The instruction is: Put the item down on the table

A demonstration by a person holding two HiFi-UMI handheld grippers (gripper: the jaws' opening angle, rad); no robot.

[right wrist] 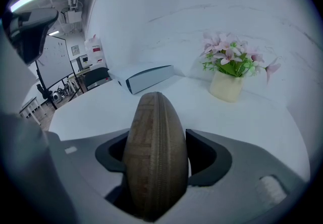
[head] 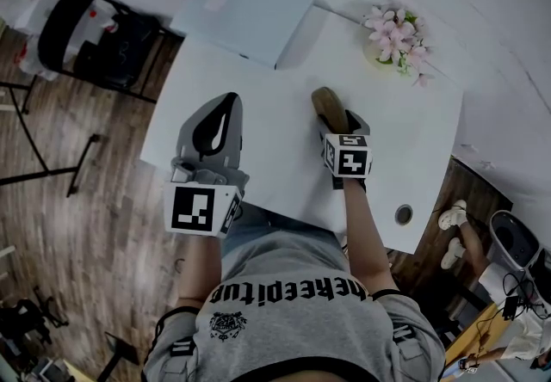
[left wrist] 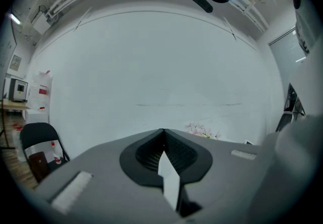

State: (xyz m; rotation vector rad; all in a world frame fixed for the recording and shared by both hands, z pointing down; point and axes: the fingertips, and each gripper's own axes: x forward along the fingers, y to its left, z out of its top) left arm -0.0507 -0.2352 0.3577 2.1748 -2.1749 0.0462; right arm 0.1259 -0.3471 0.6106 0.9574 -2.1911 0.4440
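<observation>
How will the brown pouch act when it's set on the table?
It probably holds its shape: the pouch looks plump between the right gripper's jaws. Set on its narrow zipper edge, it would likely tip flat onto the table.

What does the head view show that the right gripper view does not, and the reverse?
Head view only: the shut left gripper, the black-and-white marker cubes, a round hole in the white table. Right gripper view only: the zip seam on the brown oval pouch, a ceiling light. Both: the right gripper shut on that pouch, table, pink flowers, pale flat box.
</observation>
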